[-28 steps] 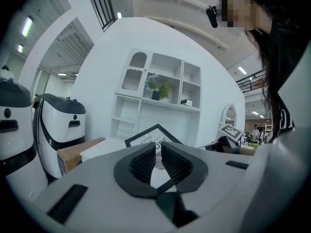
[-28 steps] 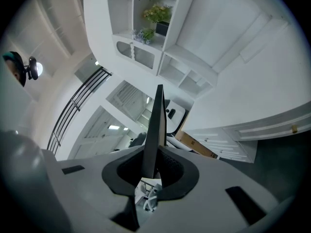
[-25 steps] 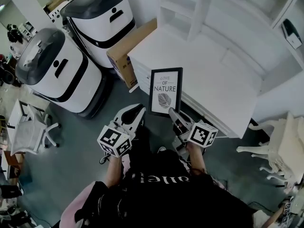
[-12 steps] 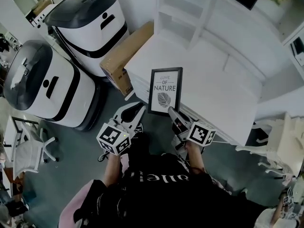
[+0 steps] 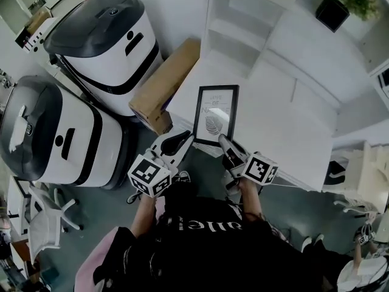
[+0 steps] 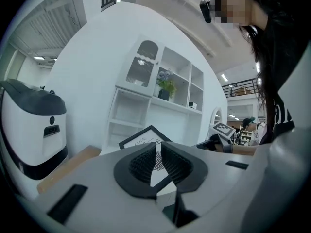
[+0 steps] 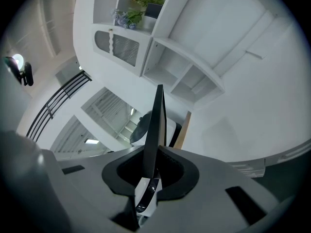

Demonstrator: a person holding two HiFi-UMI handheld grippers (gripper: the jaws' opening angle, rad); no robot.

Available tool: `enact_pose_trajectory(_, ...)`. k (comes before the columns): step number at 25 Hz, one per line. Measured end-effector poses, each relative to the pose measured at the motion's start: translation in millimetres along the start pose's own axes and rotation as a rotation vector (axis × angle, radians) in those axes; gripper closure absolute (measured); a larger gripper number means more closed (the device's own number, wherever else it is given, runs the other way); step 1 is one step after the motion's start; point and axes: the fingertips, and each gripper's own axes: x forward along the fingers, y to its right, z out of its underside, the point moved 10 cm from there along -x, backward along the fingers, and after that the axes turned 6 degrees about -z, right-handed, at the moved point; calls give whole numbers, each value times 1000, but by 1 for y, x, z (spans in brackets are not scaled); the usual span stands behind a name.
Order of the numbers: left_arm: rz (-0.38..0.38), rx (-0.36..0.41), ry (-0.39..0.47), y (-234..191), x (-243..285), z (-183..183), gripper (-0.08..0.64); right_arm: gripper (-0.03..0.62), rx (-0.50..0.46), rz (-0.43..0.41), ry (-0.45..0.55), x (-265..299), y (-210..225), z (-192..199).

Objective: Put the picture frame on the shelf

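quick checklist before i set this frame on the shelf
1. Right gripper shut on the picture frame at its lower right corner: ok.
2. Left gripper free, nothing between its jaws: ok.
3. Frame's printed side faces the person: ok.
4. Open shelf bay ahead has nothing in it: ok.
5. Frame fits the bay's height: cannot tell.
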Motion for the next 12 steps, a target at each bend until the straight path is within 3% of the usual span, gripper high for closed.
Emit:
enact_pose_trajectory(6,77,12,-3,-41,10,-6,515,516,-13,28,68,30,-9,-11)
enact_pose_trajectory(12,136,20,-13,-48,28,-8,515,515,-42,71,115,32,-10,-33)
